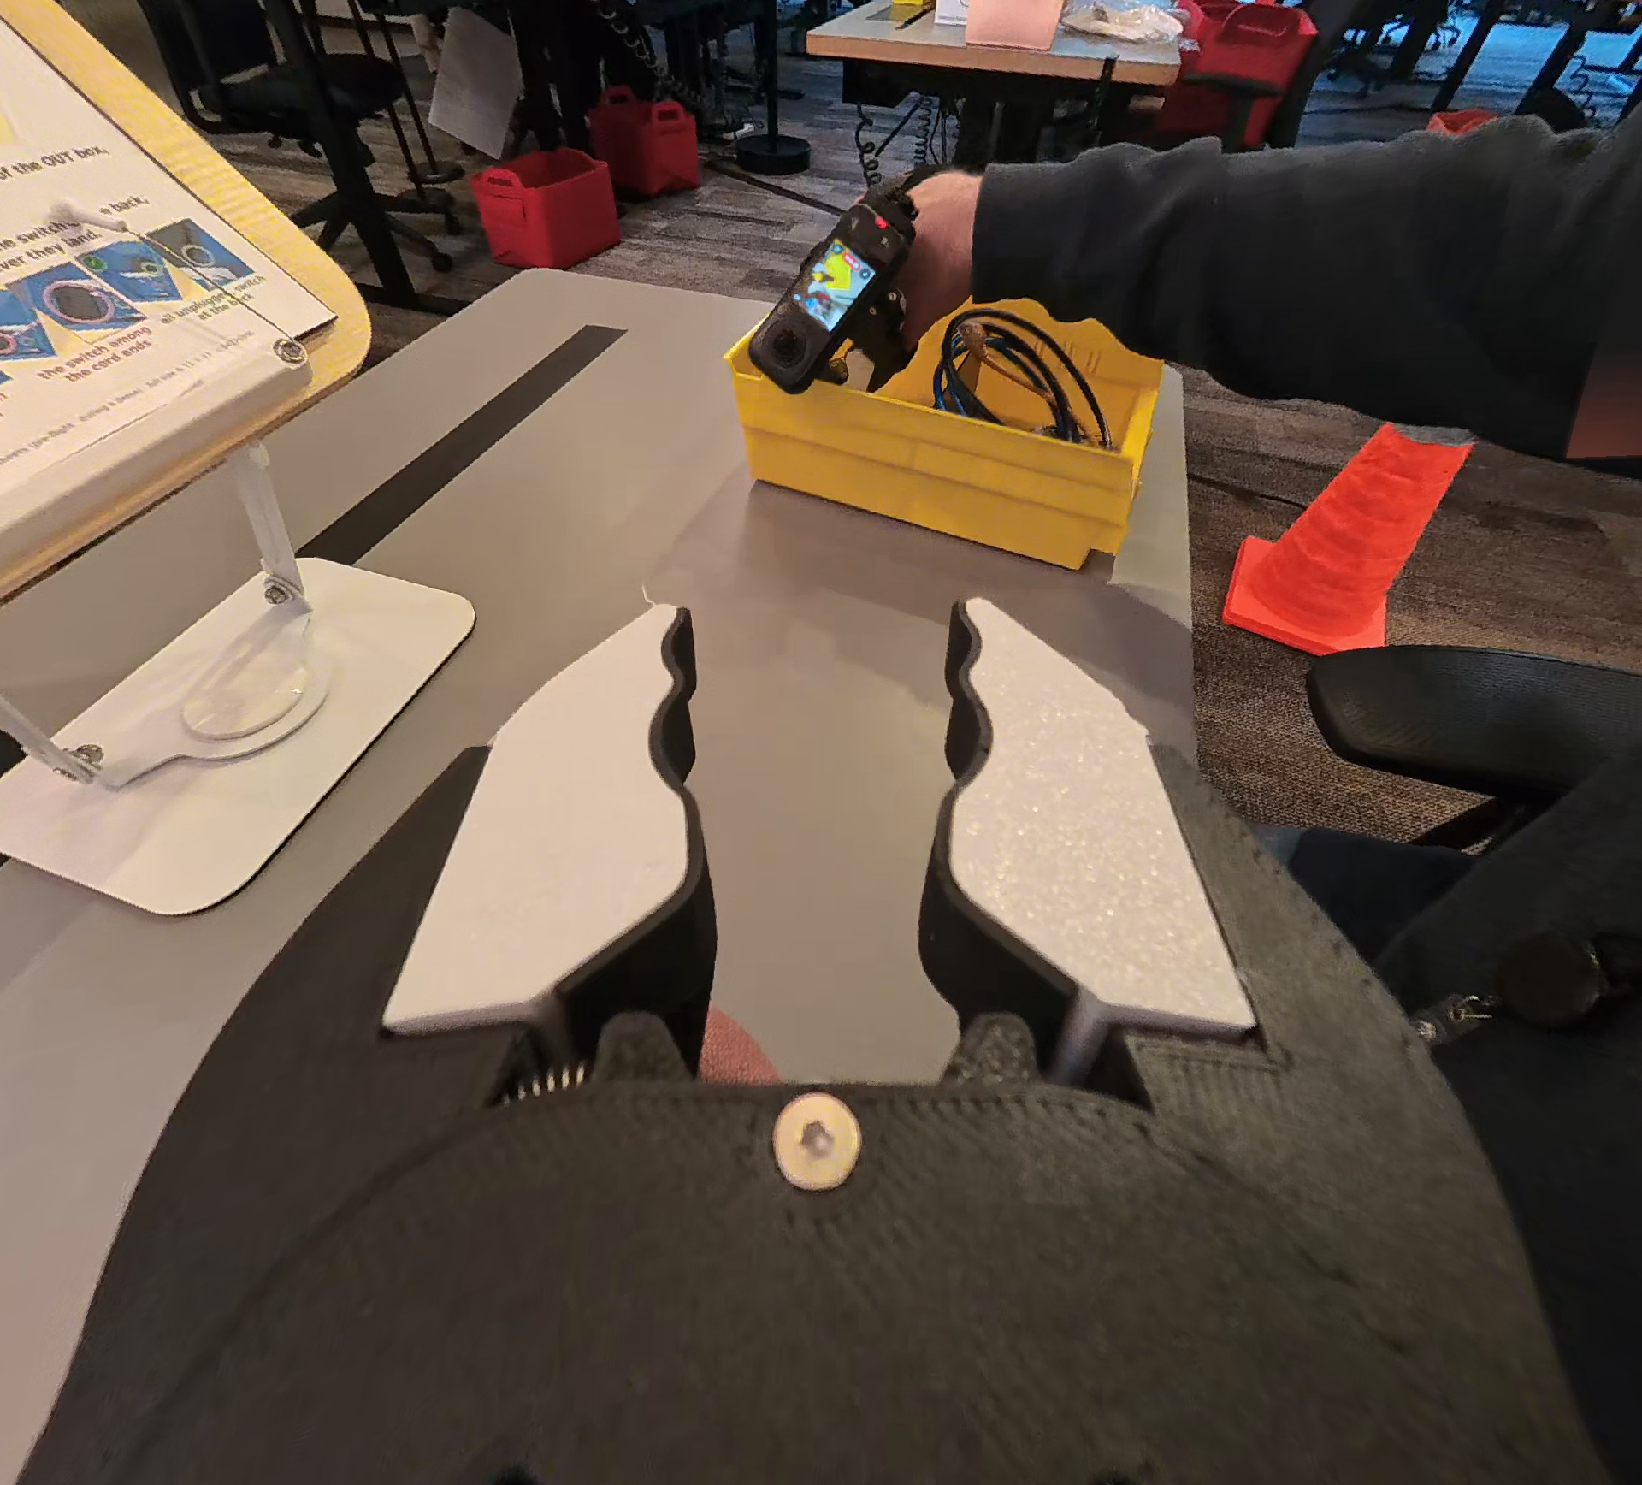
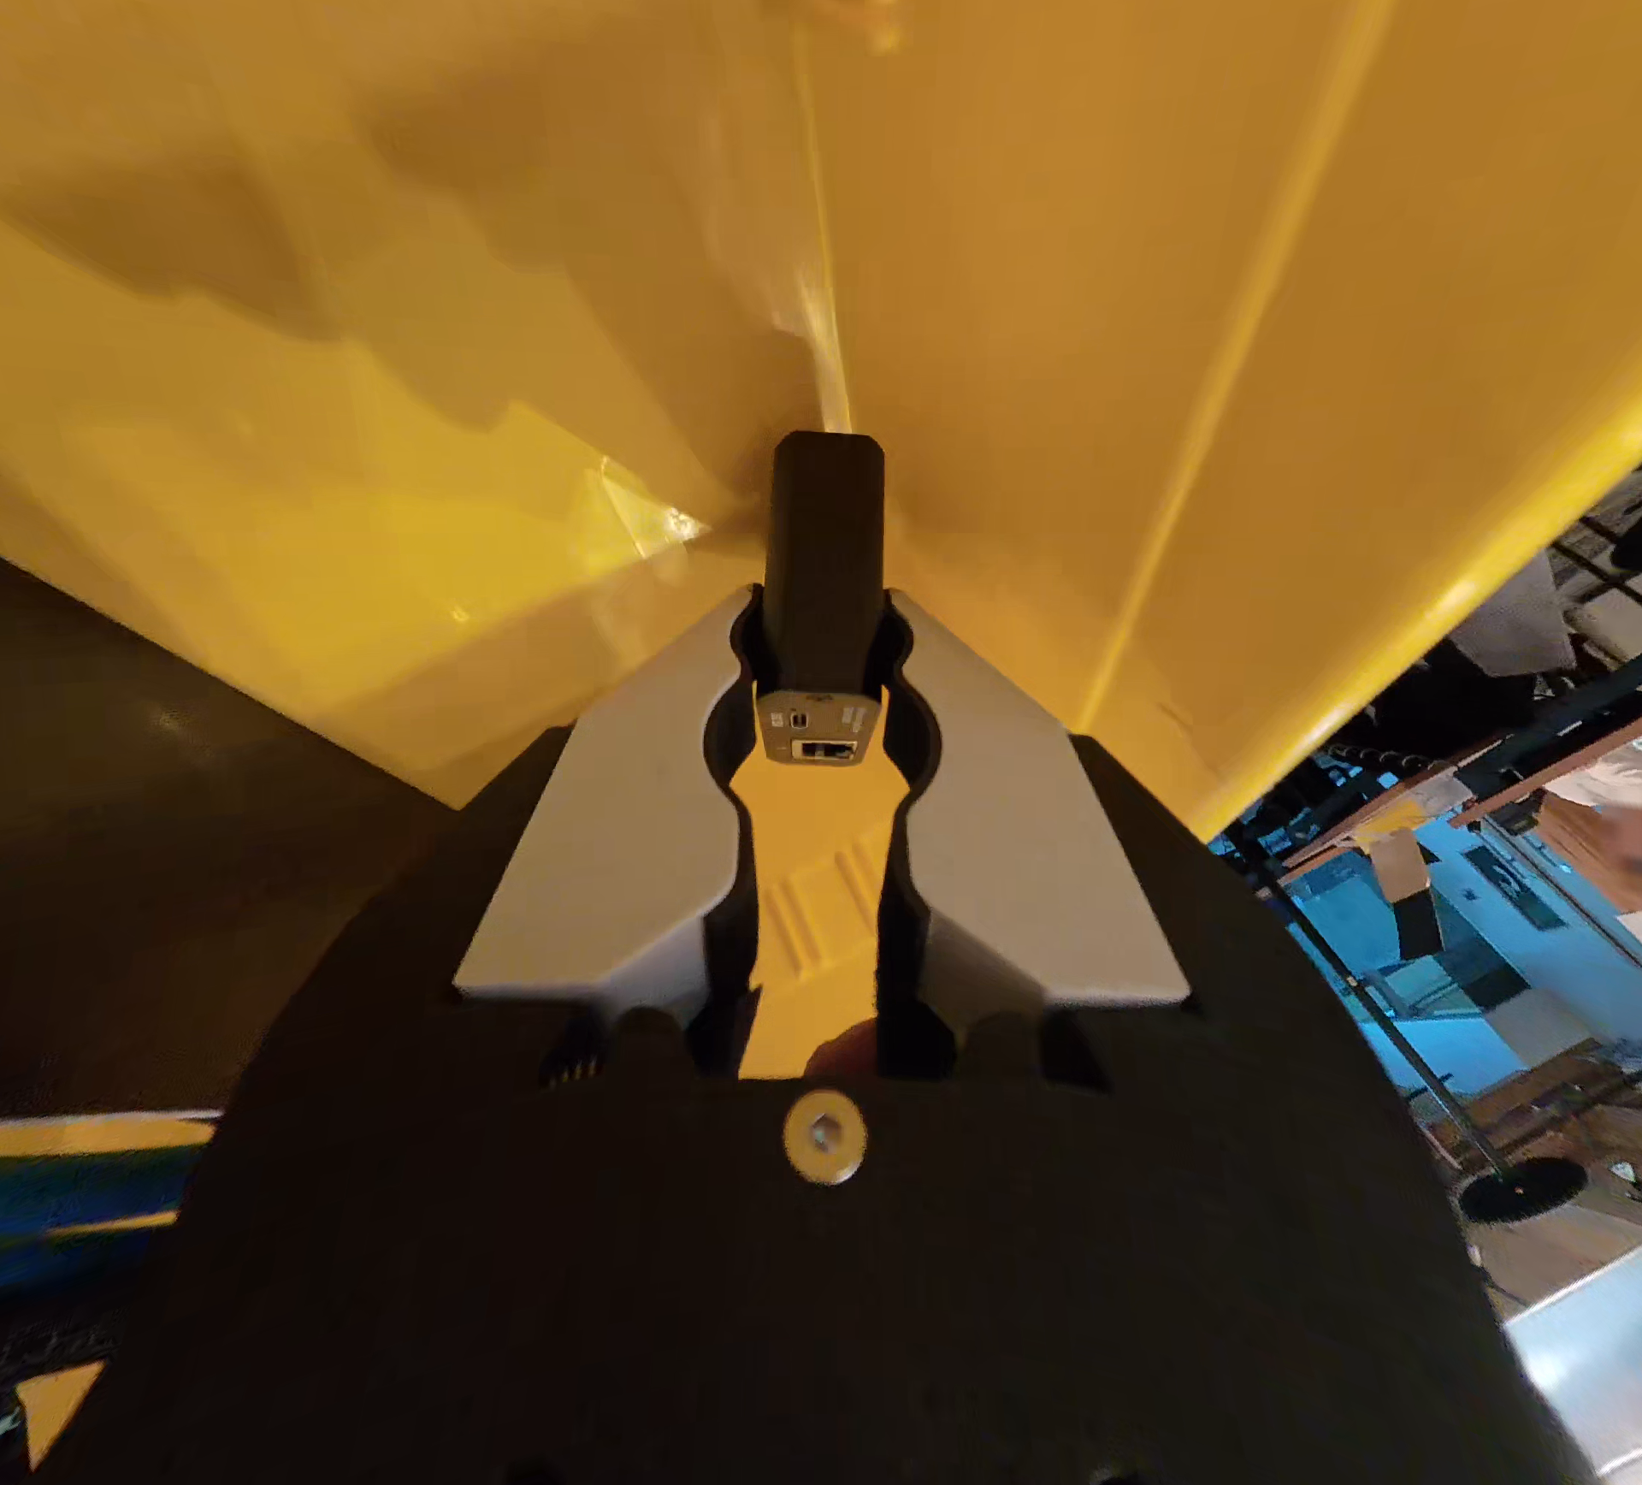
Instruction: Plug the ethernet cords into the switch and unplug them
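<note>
A yellow bin (image 1: 933, 465) stands on the grey table (image 1: 551, 554) at the far right. Coiled blue and black ethernet cords (image 1: 1022, 376) lie in its right half. My right gripper (image 1: 857, 367) reaches down into the bin's left end, held by a hand in a dark sleeve. In the right wrist view the right gripper (image 2: 819, 598) is shut on a small black switch (image 2: 822, 518) with a grey port face, close to the bin's inner wall (image 2: 1155, 198). My left gripper (image 1: 822, 616) is open and empty above the table, short of the bin.
An instruction board (image 1: 133, 269) on a white stand (image 1: 231, 731) occupies the table's left side. A dark strip (image 1: 498, 438) runs along the table. An orange cone (image 1: 1333, 545) and a black chair (image 1: 1466, 714) are on the floor to the right.
</note>
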